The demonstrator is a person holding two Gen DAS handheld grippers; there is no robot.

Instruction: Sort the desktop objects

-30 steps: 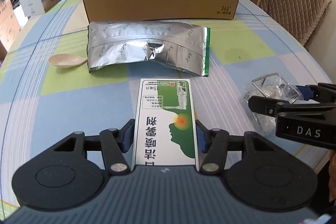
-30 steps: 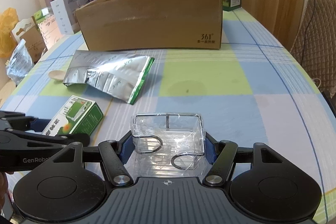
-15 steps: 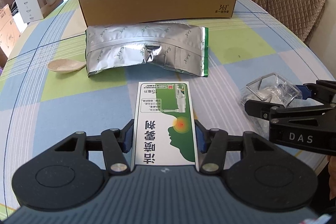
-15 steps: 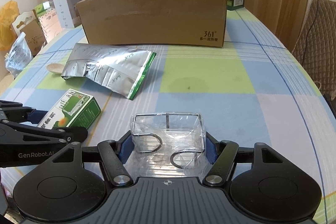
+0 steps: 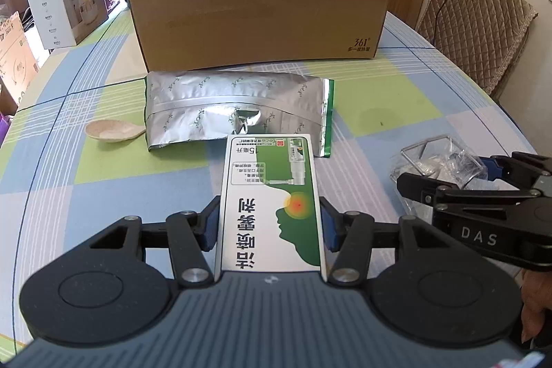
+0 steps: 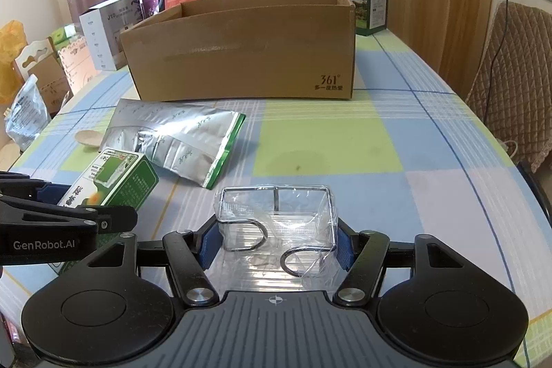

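Left wrist view: my left gripper point(image 5: 269, 226) is clamped on the green-and-white spray box point(image 5: 270, 199), blue pads tight on both long sides, box lifted off the table point(image 5: 103, 188) and pointing at the cardboard box point(image 5: 258, 19). Foil pouch point(image 5: 238, 109) lies flat just in front of the carton, and the pale spoon point(image 5: 112, 130) sits beside the pouch's left end. Neither is picked up yet. My right gripper point(image 5: 455, 178) shows at the right edge with the clear pack.

Right wrist view: right gripper point(image 6: 276, 238) is closed on the plastic-wrapped wire rack point(image 6: 276, 216), pads on both sides, held above the table. Carton point(image 6: 241, 54) is ahead and open on top; I can't see its floor from here, so can't tell what's already inside.

Status, my read: two items in hand, none delivered by these views. Left to do: carry both to the carton, drop, then pouch and spoon.
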